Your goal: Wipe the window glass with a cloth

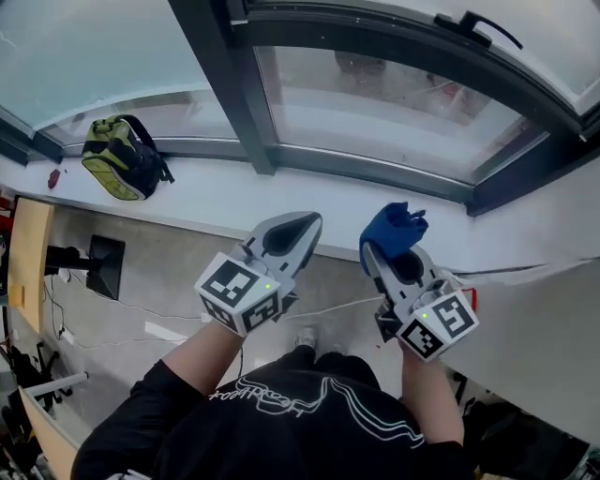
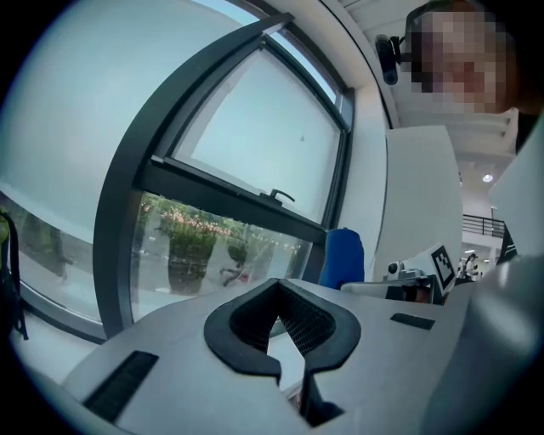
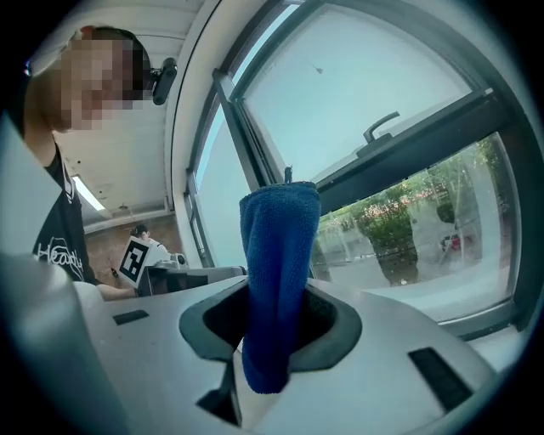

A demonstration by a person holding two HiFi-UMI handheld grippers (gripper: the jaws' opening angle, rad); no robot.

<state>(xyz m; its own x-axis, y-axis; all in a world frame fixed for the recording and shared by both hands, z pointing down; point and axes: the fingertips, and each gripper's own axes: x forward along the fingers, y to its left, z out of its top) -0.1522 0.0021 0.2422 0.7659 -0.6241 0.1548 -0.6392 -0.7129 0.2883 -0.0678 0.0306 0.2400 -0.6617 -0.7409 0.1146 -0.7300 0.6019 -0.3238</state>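
Grey floor (image 1: 169,281) lies beneath you, strewn with thin cables, and you stand close against a long white window sill (image 1: 309,192).

Nearest you, your left claw (image 1: 298,225) is closed on nothing; its dark pads meet with only air between them. Just to its right, your right claw (image 1: 389,251) is clamped on a blue terry cloth (image 1: 394,230). The cloth stands out past the tips as a folded column, its long axis running the same way the claw points.

That axis is what the coming move turns on. The lower pane of window glass (image 1: 375,103) lies straight ahead of the cloth, beyond the sill, and the cloth is apart from it. Both claws sit about level, but only the right one carries the wiper, so I judge the reach to the pane belongs to that hand.

Farther left on the sill rests a green and black backpack (image 1: 117,159), zipped shut as far as you can see, so its contents are unknown. A dark metal frame (image 1: 234,94) divides the panes, and a black window handle (image 1: 483,26) sits on the far upper sash.
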